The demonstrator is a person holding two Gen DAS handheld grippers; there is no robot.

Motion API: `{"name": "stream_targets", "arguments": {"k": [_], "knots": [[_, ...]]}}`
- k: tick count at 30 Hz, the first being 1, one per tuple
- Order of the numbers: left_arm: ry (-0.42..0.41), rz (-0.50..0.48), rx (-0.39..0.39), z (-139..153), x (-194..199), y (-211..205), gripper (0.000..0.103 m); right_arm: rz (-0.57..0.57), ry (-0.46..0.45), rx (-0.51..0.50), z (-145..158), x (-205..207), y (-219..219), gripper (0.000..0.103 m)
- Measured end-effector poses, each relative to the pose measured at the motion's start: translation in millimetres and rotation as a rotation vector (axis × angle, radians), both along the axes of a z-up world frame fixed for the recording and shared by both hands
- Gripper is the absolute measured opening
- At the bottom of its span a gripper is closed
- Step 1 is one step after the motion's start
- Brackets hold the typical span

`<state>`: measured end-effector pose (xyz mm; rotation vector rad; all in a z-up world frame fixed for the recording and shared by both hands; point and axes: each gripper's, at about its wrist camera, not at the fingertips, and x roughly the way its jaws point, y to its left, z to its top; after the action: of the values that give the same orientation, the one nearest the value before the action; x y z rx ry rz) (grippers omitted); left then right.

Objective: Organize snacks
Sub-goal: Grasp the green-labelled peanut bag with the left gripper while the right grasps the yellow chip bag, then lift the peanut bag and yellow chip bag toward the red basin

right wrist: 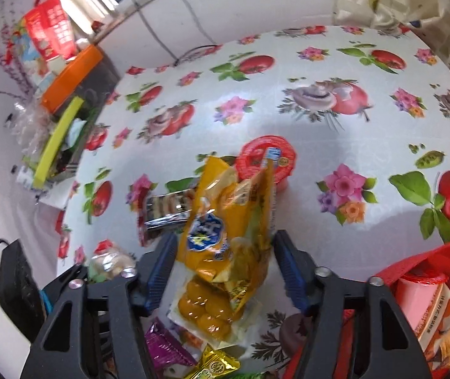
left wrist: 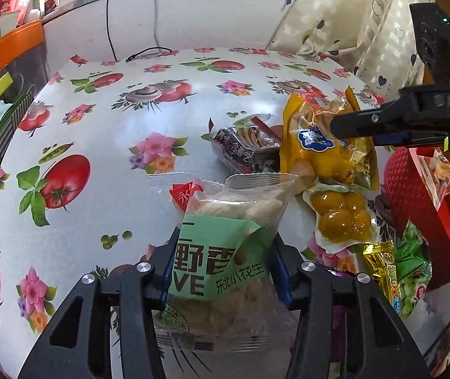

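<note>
Left gripper (left wrist: 222,262) clamped on green peanut bag (left wrist: 225,252). Right gripper (right wrist: 225,268) jaws apart around yellow snack bag (right wrist: 225,221), pads not touching; red basket (right wrist: 414,262) beside.

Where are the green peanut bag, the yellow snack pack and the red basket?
Green peanut bag (left wrist: 222,262): left wrist view, on its green label.
Yellow snack pack (right wrist: 225,221): right wrist view, on its printed front.
Red basket (left wrist: 405,189): left wrist view, on its woven side wall.

Left tongs (left wrist: 223,263) clamp green peanut bag (left wrist: 225,252); yellow snack pack (left wrist: 319,145) beyond.
</note>
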<state>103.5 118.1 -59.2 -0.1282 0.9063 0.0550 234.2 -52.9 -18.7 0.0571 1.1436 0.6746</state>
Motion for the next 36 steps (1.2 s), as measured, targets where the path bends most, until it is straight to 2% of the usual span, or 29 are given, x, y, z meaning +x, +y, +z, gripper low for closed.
{"name": "stream_targets", "arguments": {"k": [4,8,20,36], "knots": [[0.0,0.011,-0.005,0,1,3,0.05,0.011,-0.002,-0.025,-7,1,5,0.025],[0.0,0.025,-0.011,1,0,7,0.049,0.025,-0.01,0.005,-8,-2,5,0.017],[-0.03,0.068,-0.042,9,-15,9,0.048,0.063,-0.081,0.06,5,-27,-2,0.014],[-0.102,0.052,-0.043,46,-23,-12,0.048,0.056,-0.194,0.114,37,-68,-39,0.014]]}}
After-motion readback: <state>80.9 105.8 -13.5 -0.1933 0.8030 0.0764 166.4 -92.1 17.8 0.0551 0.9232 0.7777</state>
